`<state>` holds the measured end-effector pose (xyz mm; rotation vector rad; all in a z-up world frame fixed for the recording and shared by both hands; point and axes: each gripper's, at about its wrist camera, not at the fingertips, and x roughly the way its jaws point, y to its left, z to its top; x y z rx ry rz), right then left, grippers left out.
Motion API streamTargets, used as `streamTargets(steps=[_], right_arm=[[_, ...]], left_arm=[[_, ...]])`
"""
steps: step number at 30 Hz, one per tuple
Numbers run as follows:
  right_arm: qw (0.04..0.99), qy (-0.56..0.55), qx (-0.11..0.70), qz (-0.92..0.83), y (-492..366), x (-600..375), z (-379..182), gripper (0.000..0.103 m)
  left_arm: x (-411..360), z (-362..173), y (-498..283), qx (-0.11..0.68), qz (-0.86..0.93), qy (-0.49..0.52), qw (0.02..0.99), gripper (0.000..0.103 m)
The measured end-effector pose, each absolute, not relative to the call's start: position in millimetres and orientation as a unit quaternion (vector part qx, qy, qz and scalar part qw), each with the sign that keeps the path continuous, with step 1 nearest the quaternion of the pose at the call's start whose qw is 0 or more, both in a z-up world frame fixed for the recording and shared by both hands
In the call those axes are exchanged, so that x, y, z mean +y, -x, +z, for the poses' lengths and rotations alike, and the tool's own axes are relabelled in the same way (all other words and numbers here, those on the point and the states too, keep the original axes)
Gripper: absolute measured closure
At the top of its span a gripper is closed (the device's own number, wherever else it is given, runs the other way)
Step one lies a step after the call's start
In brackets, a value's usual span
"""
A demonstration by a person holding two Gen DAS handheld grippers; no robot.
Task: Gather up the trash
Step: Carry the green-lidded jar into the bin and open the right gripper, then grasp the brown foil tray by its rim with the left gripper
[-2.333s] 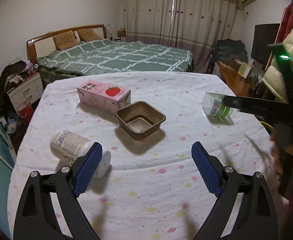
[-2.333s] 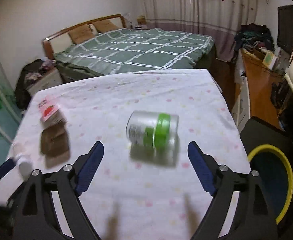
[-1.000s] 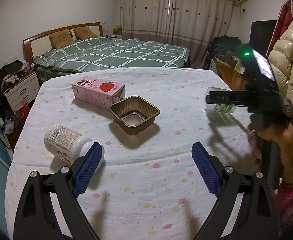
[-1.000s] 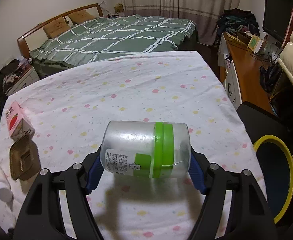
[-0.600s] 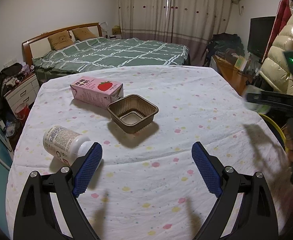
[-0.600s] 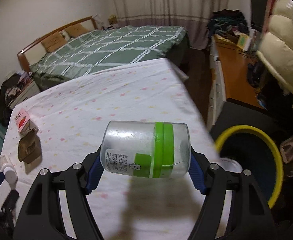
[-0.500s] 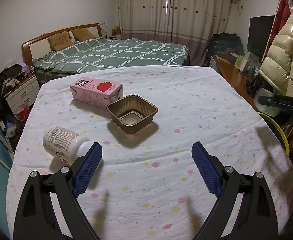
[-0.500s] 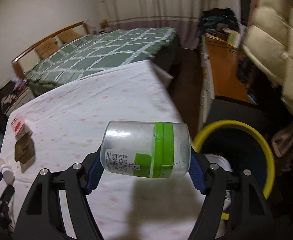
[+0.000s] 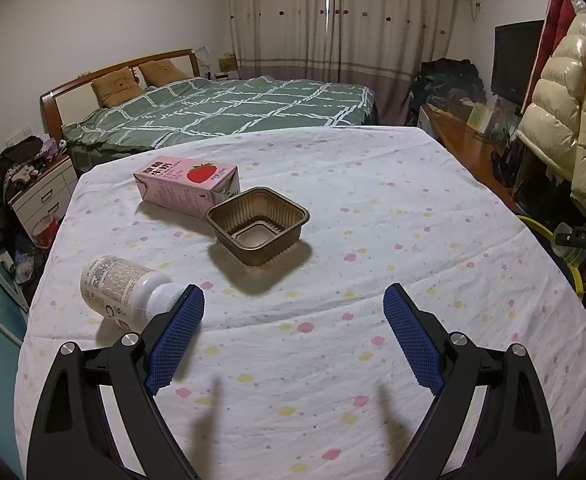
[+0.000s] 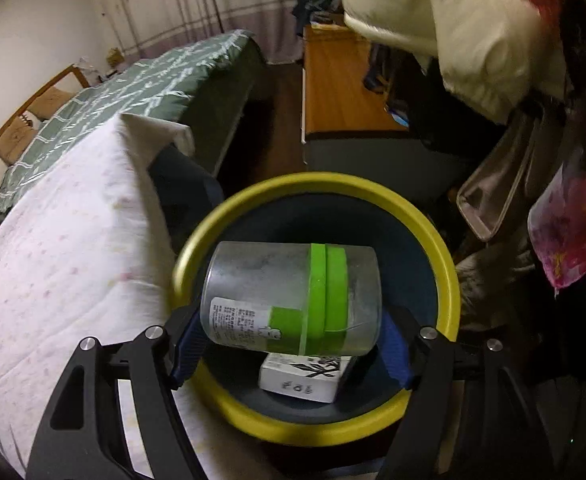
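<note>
My right gripper (image 10: 291, 350) is shut on a clear plastic jar with a green band (image 10: 293, 300), held on its side above the mouth of a dark bin with a yellow rim (image 10: 317, 180). A white carton (image 10: 305, 376) lies at the bin's bottom. My left gripper (image 9: 293, 336) hangs open over the table with nothing between its blue pads. On the table lie a white bottle (image 9: 123, 290) beside the left pad, a brown plastic tray (image 9: 258, 224) and a pink strawberry milk carton (image 9: 187, 184). The right gripper shows at the left wrist view's right edge (image 9: 585, 236).
The table wears a white spotted cloth (image 9: 333, 208); its right edge (image 10: 149, 216) borders the bin. A bed (image 9: 221, 108) stands behind, a wooden desk (image 10: 333, 80) and hanging jackets (image 10: 473, 28) to the right, a nightstand (image 9: 41, 188) at left.
My right gripper carried the jar rightward off the table to above the bin, rolling as it went. My left gripper stayed in place, open.
</note>
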<state>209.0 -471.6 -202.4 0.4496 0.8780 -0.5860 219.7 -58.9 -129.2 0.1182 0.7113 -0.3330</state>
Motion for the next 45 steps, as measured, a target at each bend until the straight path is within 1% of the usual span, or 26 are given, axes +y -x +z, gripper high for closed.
streamTargets(steps=[7,15,27,34,36,38,43,45], right_arm=[[0.831,-0.235,0.420,-0.278,-206,-484,-211,0.033],[0.843,-0.225,0.403,-0.276,-200,-477,-192,0.029],[0.887,-0.168,0.377,-0.207,-204,-411,-172,0.028],[0.901,-0.153,0.355,-0.200,-199,-395,-171,0.028],[0.902,-0.151,0.351,-0.199,-199,-393,-172,0.028],[0.904,-0.144,0.350,-0.198,-198,-390,-174,0.028],[0.908,-0.137,0.345,-0.193,-198,-385,-172,0.028],[0.907,-0.136,0.350,-0.190,-199,-384,-173,0.027]], left_arm=[[-59,-131,-222,0.351,-0.166,-0.056,0.920,0.013],[-60,-132,-222,0.350,-0.167,-0.057,0.920,0.013],[-66,-137,-235,0.387,-0.168,-0.061,0.905,0.013],[-76,-118,-265,0.390,-0.157,-0.078,0.904,0.021],[-78,-118,-277,0.396,-0.156,-0.080,0.901,0.026],[-80,-123,-292,0.410,-0.159,-0.077,0.895,0.033],[-89,-137,-314,0.430,-0.154,-0.096,0.884,0.045],[-92,-142,-318,0.435,-0.155,-0.101,0.881,0.048]])
